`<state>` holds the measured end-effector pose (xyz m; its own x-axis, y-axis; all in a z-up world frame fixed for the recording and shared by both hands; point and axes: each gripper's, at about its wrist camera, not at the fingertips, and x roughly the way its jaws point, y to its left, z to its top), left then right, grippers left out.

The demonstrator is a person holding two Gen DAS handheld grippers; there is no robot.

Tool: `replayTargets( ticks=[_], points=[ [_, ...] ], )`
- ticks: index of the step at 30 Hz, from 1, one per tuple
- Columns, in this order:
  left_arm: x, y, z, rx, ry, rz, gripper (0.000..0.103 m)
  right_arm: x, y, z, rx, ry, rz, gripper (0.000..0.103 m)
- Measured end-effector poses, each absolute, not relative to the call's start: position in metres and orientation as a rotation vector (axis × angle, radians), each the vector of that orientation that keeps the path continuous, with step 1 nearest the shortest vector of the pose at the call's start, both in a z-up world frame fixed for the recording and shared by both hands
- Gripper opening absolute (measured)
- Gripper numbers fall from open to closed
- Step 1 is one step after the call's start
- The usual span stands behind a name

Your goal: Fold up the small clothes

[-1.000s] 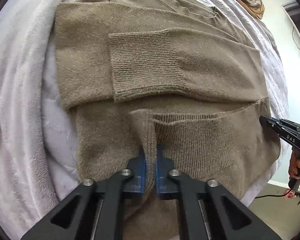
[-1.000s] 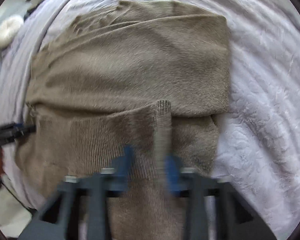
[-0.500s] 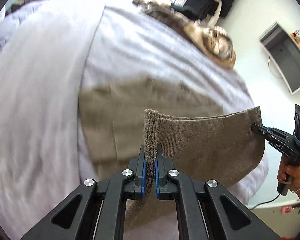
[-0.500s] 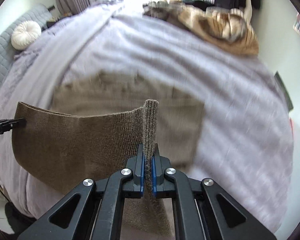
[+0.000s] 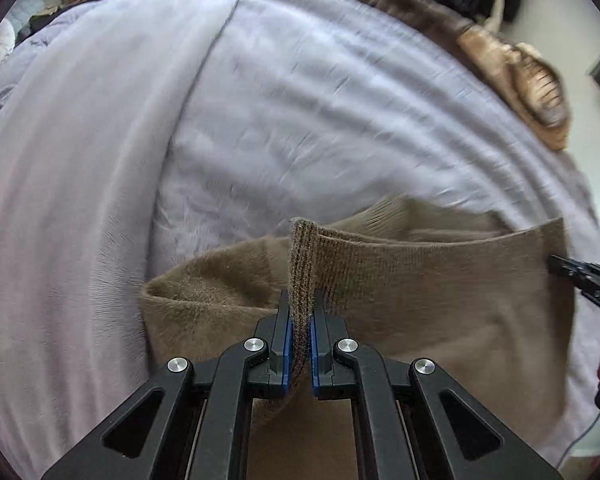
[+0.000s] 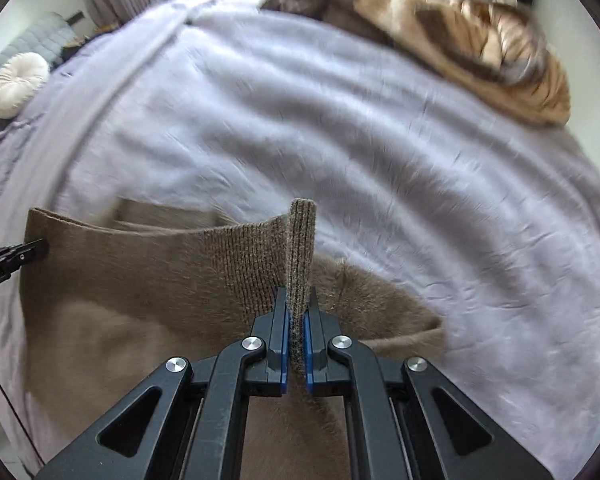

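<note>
Your left gripper (image 5: 299,320) and right gripper (image 6: 297,316) each clamp the ribbed hem of the fuzzy brown knit sweater (image 5: 440,308), raised above the lavender plush blanket (image 5: 300,120).

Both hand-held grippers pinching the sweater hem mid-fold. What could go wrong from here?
1. Each hand-held gripper, left and right, pinches only a narrow bit of ribbed hem; it may slip out.
2. The hem sags between them, so the fold could land crooked.
3. The sweater bunches under the lifted edge; wrinkles may get folded in.
</note>
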<state>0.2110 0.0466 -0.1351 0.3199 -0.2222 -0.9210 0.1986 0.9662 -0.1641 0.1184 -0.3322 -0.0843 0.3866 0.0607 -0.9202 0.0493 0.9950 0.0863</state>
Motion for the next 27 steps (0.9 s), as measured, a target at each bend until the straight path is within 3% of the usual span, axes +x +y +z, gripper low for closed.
replayTargets(
  ticks=[3,5,6,7,10,17,27],
  points=[
    [0.212,0.051,-0.148,-0.014,1.220,-0.239,0.012,0.131,-0.342,-0.113,0.158,1.214,-0.010,0.006],
    [0.213,0.056,-0.148,0.007,1.224,-0.189,0.035,0.134,-0.348,-0.120,0.207,1.221,-0.008,0.006],
    [0.213,0.058,-0.146,0.022,1.213,-0.162,0.051,0.133,-0.350,-0.120,0.224,1.223,-0.008,0.006],
    [0.211,0.063,-0.139,0.043,1.189,-0.124,0.055,0.132,-0.353,-0.119,0.246,1.225,-0.011,0.006],
    [0.203,0.076,-0.126,0.041,1.190,-0.109,0.055,0.124,-0.367,-0.109,0.277,1.230,-0.097,0.020],
    [0.144,0.091,-0.104,-0.054,1.230,-0.232,0.055,0.066,-0.379,-0.078,0.386,1.193,-0.051,0.020],
    [0.078,0.080,-0.154,-0.041,1.354,-0.259,0.055,-0.024,-0.349,-0.125,0.452,1.301,-0.021,0.016]
  ],
)
